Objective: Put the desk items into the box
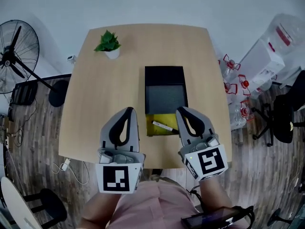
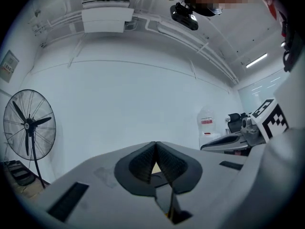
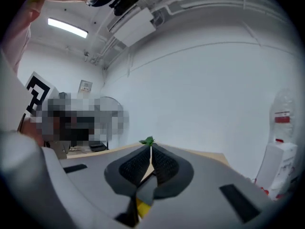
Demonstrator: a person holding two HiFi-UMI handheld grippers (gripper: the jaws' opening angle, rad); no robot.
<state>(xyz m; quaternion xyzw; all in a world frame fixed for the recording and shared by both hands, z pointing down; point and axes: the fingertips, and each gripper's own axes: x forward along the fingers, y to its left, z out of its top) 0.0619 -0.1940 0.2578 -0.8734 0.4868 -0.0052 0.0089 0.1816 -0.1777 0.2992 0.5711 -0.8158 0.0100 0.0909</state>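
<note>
Evidently nothing packed yet: open black box (image 1: 165,98) at mid-worktop (image 1: 105,94), seemingly empty, with yellow pad (image 1: 159,118) just in front of its near wall and pen (image 1: 162,126) lying across that pad, both outside. Poised over the near edge, left hand-held gripper (image 1: 128,110) and right hand-held gripper (image 1: 180,110), jaws pressed together on each, nothing between them. To go, by the look of it: pad and pen into the box. On count: one box, one pad, one pen, one potted plant (image 1: 108,43) at the far left corner, two hand-held grippers.
</note>
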